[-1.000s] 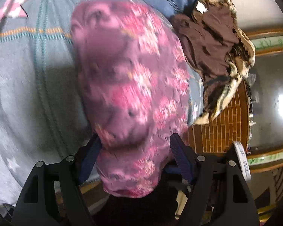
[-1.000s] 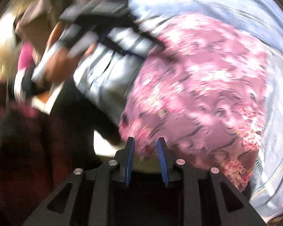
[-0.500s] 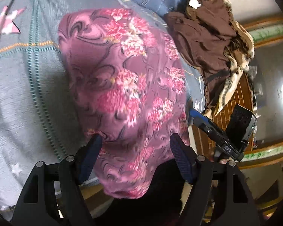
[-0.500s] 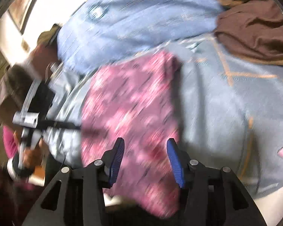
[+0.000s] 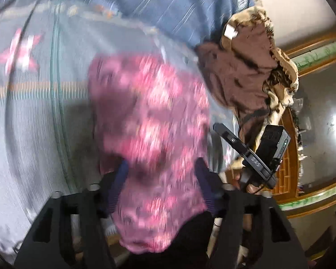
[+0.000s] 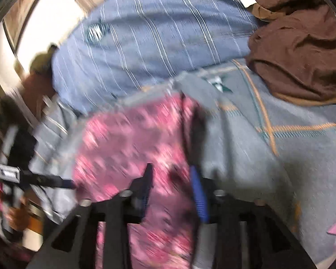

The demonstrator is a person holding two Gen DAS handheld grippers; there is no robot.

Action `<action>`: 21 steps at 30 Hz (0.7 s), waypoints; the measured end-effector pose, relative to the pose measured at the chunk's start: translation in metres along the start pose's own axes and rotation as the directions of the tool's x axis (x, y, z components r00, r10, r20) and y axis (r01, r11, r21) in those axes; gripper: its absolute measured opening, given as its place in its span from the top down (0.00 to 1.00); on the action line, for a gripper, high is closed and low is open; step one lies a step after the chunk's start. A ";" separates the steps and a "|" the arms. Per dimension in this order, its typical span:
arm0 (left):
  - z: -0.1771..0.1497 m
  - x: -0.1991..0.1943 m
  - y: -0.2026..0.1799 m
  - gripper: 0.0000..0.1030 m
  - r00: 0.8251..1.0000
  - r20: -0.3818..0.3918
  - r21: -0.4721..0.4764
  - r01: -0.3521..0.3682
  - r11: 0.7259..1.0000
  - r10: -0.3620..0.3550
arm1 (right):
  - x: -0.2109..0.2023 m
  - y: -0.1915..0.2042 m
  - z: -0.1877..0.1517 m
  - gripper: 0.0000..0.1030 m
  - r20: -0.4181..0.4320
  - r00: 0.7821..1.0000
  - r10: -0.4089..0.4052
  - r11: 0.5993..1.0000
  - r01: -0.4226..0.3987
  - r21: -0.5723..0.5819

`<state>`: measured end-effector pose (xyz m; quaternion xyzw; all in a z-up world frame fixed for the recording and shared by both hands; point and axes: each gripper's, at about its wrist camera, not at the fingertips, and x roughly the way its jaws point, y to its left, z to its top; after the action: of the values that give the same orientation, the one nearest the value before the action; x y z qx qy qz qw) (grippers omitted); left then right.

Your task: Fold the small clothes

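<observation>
Left gripper [image 5: 162, 181] closing, pink cloth [image 5: 150, 116] between its jaws at the bed's [image 5: 33, 112] near edge; right gripper [image 6: 172, 186] opening over it, gripping nothing.

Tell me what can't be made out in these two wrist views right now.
- Pink floral garment: print and fold edges smeared by motion blur, both views; lower end cut off, right wrist view.
- Left tool: whether its pads press the cloth, blurred.
- Brown garment: cut off by the lens edge, right wrist view.
</observation>
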<state>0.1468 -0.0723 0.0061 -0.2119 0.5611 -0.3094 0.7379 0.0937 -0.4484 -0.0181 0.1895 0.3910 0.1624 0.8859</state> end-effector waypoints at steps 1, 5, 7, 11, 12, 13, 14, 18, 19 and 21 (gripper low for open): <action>0.010 0.000 -0.003 0.34 0.998 0.037 0.009 -0.045 0.999 0.044 | 0.005 0.000 0.005 0.43 0.006 1.000 0.005 1.000 -0.005 0.016; 0.039 0.020 0.010 0.34 0.995 0.031 -0.061 -0.096 0.993 0.098 | 0.042 -0.010 0.030 0.43 -0.014 0.999 -0.052 0.994 0.053 0.094; 0.050 0.031 0.008 0.34 0.988 0.035 -0.058 -0.150 0.987 0.152 | 0.057 -0.013 0.034 0.60 -0.039 0.998 -0.047 0.992 0.051 0.115; 0.059 0.041 -0.003 0.33 0.941 0.109 0.016 -0.322 0.946 0.319 | 0.073 -0.006 0.049 0.87 -0.021 1.000 -0.020 0.997 0.022 0.079; 0.062 0.045 -0.001 0.32 0.932 0.116 0.019 -0.347 0.938 0.342 | 0.078 -0.010 0.051 0.87 -0.022 0.999 -0.023 0.995 0.025 0.096; 0.063 0.050 0.000 0.31 0.924 0.124 0.027 -0.369 0.929 0.363 | 0.083 -0.016 0.050 0.87 -0.030 0.999 -0.034 0.993 0.037 0.109; 0.063 0.056 0.000 0.29 0.915 0.131 0.039 -0.389 0.920 0.381 | 0.089 -0.024 0.048 0.87 -0.044 0.998 -0.046 0.991 0.051 0.121; 0.064 0.062 -0.007 0.27 0.899 0.145 0.051 -0.424 0.904 0.413 | 0.091 -0.044 0.043 0.77 -0.062 0.998 0.000 0.979 0.013 0.203; 0.064 0.061 -0.007 0.27 0.900 0.141 0.052 -0.422 0.905 0.412 | 0.088 -0.043 0.044 0.70 -0.062 0.998 0.000 0.979 0.012 0.204; 0.063 0.059 -0.007 0.27 0.905 0.137 0.045 -0.412 0.910 0.403 | 0.078 -0.038 0.042 0.68 -0.063 0.998 -0.008 0.982 0.020 0.188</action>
<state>0.2167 -0.1207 -0.0130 -0.0821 0.5342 -0.1548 0.8270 0.1807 -0.4565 -0.0588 0.2647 0.4330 0.1240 0.8527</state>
